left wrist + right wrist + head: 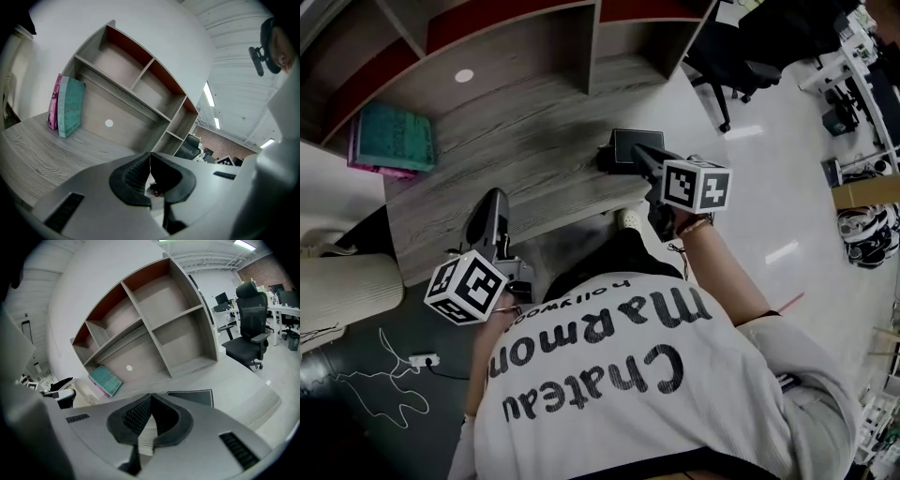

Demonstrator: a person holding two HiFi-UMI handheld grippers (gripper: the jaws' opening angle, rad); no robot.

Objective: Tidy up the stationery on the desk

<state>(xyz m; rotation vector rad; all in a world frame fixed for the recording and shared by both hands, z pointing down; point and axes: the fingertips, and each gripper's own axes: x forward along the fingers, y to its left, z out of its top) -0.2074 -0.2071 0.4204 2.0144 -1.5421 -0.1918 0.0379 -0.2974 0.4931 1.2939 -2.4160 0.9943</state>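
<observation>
My left gripper [150,158] and right gripper [151,397], ribbed jaws together and empty, above the grained grey desk [525,141] and a square black mat [197,397].

Teal book [394,134] and pink book [377,171]: 2 upright, touching, at 10 o'clock. Dark notebook [635,143]: flat, closed, at 1 o'clock.

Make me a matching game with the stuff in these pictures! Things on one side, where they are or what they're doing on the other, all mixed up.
Things:
1. teal book
2. black pad
3. office chair
4. right gripper

Places or states:
A. jaws shut, nothing held
B. on the floor
C. upright beside the pink book
D. flat on the desk

Pairs: 1-C, 2-D, 3-B, 4-A
</observation>
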